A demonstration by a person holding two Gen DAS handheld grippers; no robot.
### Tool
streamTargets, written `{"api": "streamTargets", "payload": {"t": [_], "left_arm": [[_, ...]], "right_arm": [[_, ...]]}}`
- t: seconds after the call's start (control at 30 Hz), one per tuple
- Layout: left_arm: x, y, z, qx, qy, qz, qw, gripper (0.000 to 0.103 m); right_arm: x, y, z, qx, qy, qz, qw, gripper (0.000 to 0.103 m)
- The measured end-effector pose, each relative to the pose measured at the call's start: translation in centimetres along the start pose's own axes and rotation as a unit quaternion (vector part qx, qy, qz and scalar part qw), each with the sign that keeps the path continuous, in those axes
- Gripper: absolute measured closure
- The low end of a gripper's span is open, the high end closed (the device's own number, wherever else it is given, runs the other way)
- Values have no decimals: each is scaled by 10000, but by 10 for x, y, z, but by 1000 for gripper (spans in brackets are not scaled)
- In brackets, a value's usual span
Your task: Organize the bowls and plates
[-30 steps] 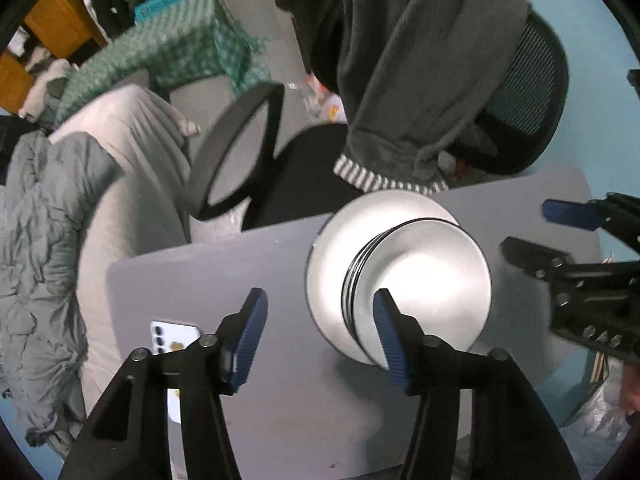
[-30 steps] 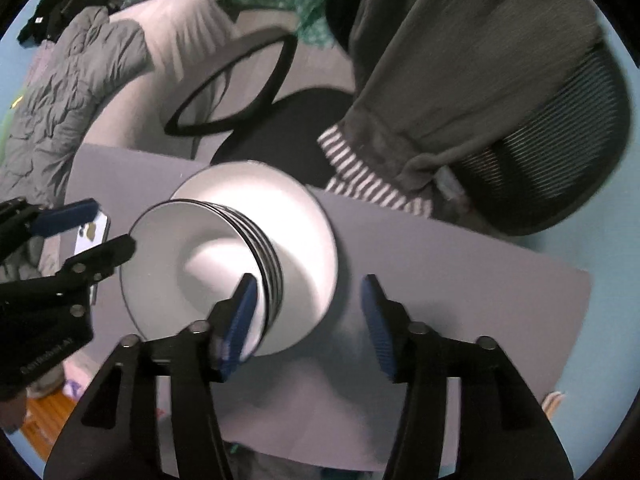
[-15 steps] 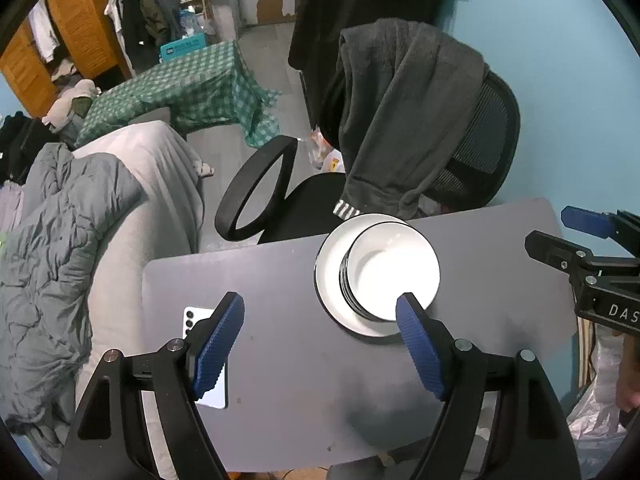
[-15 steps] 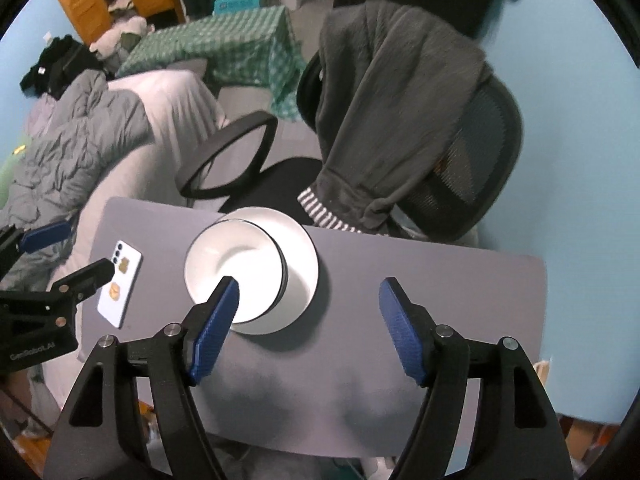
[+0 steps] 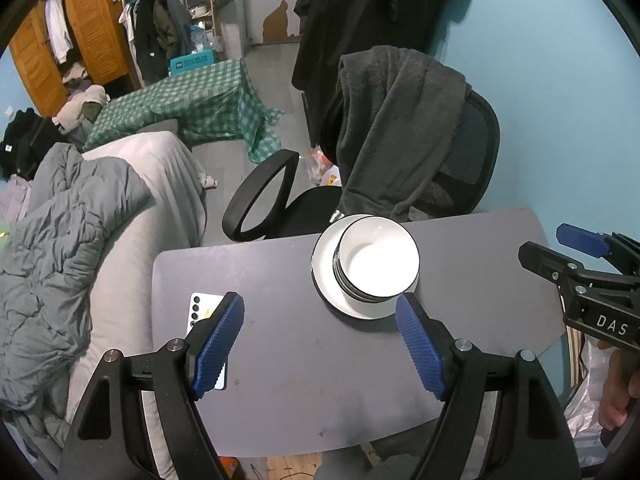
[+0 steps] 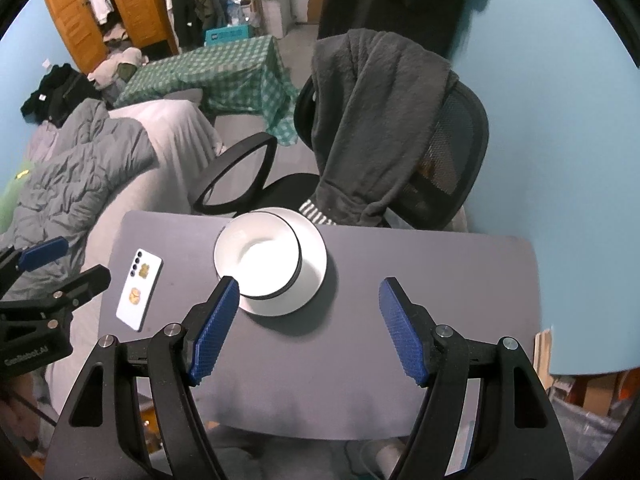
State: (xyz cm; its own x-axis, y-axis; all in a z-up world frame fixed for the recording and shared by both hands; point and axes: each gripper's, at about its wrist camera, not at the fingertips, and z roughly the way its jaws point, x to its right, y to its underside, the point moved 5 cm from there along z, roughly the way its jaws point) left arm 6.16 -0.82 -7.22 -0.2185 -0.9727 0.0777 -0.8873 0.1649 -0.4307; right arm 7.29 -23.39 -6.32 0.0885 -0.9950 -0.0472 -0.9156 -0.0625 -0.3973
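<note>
Left gripper (image 5: 320, 346): jaws spread wide, nothing between the blue ribbed pads (image 5: 218, 342). Black finger arms fan out from the bottom edge of the left wrist frame, tips pointing up toward frame centre. It also shows at the left edge of the right wrist frame (image 6: 60, 262), jaws apart, one blue pad above a black finger, body marked with white lettering.

Right gripper (image 6: 310, 326): jaws also wide apart and empty, blue pads (image 6: 402, 332) angled outward, arms rising from the bottom edge. In the left wrist frame it sits at the right edge (image 5: 560, 246), jaws apart, "DAS" on the body. A hand (image 5: 618, 396) grips it at lower right.
</note>
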Motion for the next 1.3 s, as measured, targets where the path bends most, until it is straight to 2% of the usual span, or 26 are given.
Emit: {"api": "streamTargets", "payload": {"t": [0.5,1.3], "left_arm": [[5,14,-22,148,-17,55,9999,23],[9,9,-34,292,-42,46,9996,23]], "right_arm": [[-13,6,-27,304,4,-87,9995,32],[0,13,-35,302,100,60,9995,32]]}}
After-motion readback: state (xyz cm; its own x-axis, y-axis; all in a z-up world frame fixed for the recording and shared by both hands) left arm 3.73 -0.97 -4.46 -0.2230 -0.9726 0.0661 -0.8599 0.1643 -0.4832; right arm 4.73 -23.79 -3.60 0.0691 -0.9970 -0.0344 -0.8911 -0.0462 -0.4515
